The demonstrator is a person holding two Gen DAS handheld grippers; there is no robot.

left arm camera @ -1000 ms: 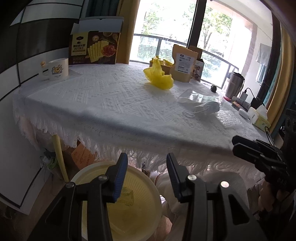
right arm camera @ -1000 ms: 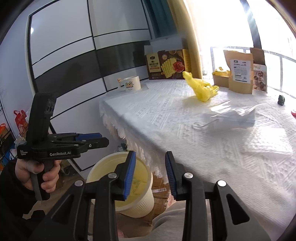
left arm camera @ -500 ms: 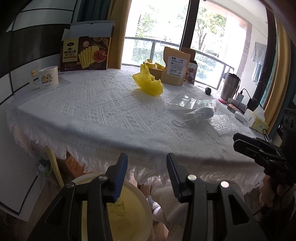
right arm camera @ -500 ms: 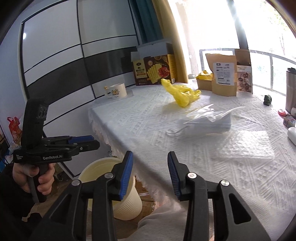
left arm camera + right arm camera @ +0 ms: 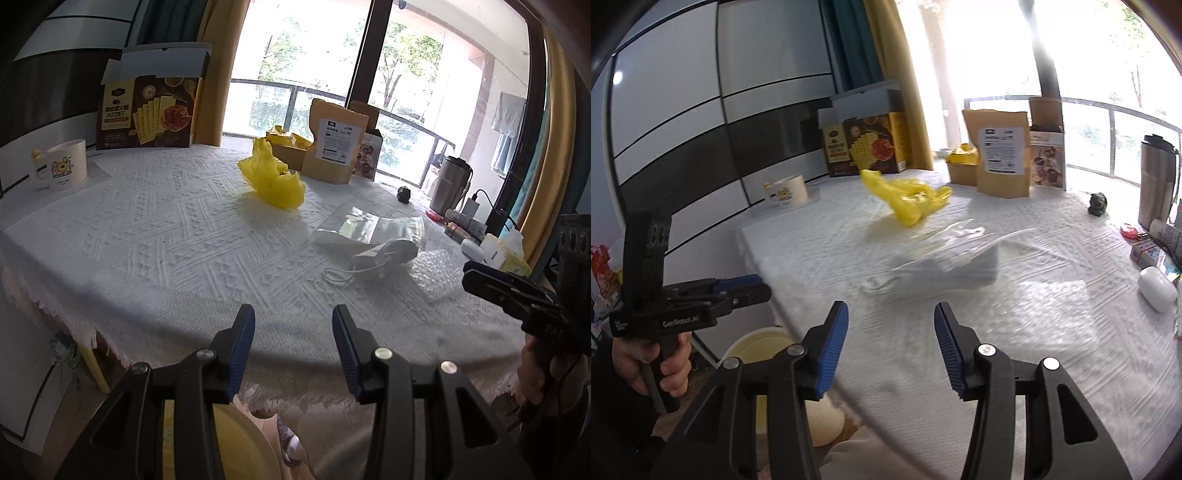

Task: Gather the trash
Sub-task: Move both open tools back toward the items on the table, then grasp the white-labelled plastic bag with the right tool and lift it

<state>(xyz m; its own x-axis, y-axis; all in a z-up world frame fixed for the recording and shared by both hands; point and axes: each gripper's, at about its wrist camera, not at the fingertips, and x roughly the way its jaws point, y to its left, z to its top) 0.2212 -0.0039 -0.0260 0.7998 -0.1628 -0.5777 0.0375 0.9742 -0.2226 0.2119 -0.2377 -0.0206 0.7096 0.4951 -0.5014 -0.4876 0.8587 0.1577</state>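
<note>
On the white tablecloth lie a crumpled yellow plastic bag, a clear plastic bag, a white face mask and a sheet of bubble wrap. A pale yellow bin stands on the floor below the table's near edge. My left gripper is open and empty at that edge. My right gripper hovers over the table short of the mask, its jaws opening with nothing between them.
At the back stand a cracker box, a mug, a kraft pouch and small cartons. A steel tumbler, a tissue box, a white case and cables crowd the right side.
Both grippers have moved from over the bin toward the table; the bin has slid down and out of the middle of both views. The right jaws have widened.
</note>
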